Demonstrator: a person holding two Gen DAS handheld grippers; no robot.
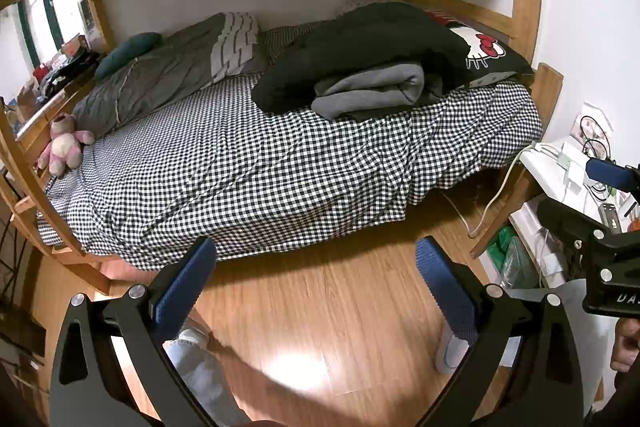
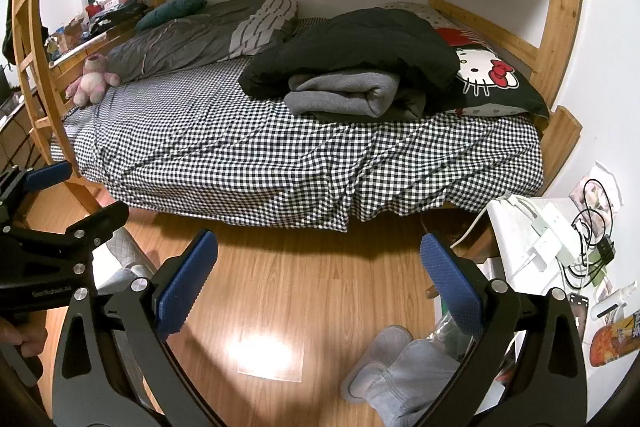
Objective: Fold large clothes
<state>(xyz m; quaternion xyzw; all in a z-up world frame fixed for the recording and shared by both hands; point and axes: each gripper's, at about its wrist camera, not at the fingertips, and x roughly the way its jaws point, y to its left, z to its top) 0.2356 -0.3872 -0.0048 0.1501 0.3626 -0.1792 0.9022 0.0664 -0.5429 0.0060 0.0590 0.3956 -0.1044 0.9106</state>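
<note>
On the checked bed (image 2: 248,131), folded grey garment (image 2: 344,95) fronts a black coat (image 2: 360,43); both jaws spread, empty.

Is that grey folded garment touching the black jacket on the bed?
Touching. The right wrist view shows the grey garment lying directly against the black jacket, no gap.
</note>
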